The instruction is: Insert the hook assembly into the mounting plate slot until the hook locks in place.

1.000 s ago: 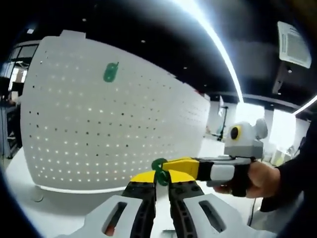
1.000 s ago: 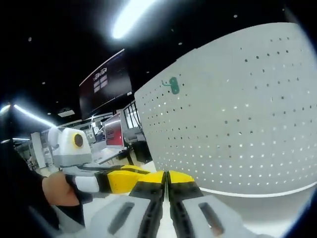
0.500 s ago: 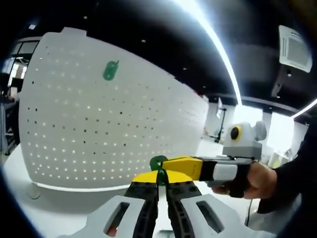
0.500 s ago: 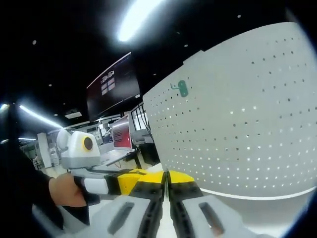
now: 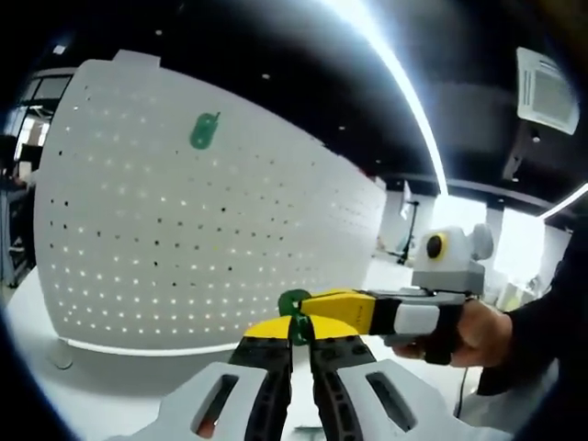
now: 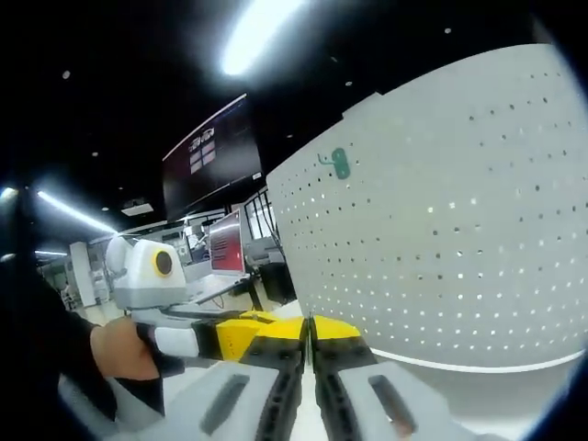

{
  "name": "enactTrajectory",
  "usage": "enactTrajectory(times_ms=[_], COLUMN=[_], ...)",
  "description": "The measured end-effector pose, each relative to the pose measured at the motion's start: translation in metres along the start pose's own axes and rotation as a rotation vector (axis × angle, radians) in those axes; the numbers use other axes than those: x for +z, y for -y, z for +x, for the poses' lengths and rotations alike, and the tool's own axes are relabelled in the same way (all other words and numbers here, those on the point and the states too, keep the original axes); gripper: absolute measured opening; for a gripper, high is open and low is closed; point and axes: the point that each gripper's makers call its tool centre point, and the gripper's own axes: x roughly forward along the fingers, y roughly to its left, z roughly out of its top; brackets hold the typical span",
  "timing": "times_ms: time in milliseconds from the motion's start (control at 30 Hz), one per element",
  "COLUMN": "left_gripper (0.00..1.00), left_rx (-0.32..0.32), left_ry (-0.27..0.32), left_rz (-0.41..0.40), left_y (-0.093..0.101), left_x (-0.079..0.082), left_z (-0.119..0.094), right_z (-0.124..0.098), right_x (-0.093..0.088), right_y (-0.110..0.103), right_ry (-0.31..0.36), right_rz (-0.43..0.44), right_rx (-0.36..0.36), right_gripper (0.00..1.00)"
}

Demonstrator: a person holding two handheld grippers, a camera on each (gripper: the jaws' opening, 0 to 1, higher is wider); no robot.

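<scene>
In the left gripper view, the left hand-held gripper rises from the bottom centre of the frame with its yellow-tipped jaws drawn close, and a small green hook is seen right at the tips. The right hand-held gripper enters from the right of that frame, held by a person's hand, and its yellow tip meets the same green hook. Which of the two actually clamps the hook cannot be told, though both sets of jaws appear closed around it. Beyond the tips, filling the left and centre of the frame, a white pegboard stands upright on a white bench. A second green hook is mounted high on the pegboard, in the upper left of the frame, well apart from the grippers.

In the right gripper view, the right hand-held gripper is seen at the bottom centre with its jaws pressed together. The left hand-held gripper comes in from the left, its tip touching beside them. The pegboard occupies the right of the frame, with the mounted green hook near its upper left edge. A dark wall screen with unreadable white writing hangs in the background at upper centre-left.
</scene>
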Motion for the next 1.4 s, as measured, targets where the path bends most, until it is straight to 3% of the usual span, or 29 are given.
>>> enactTrajectory(times_ms=[700, 1200, 1400], left_gripper=[0.03, 0.03, 0.03], left_rx=[0.008, 0.038, 0.037], left_ry=[-0.004, 0.011, 0.006], left_rz=[0.031, 0.032, 0.045], left_y=[-0.0005, -0.0086, -0.0076], left_x=[-0.0015, 0.0020, 0.0011], left_z=[-0.0004, -0.0038, -0.0030], right_z=[-0.0011, -0.0062, -0.0036], right_x=[-0.0004, 0.0054, 0.0024], right_y=[-0.0028, 0.0066, 0.0018], right_ry=[-0.011, -0.004, -0.013], right_rz=[-0.028, -0.036, -0.010], right_rx=[0.017, -0.026, -0.001], right_gripper=[0.00, 0.07, 0.09])
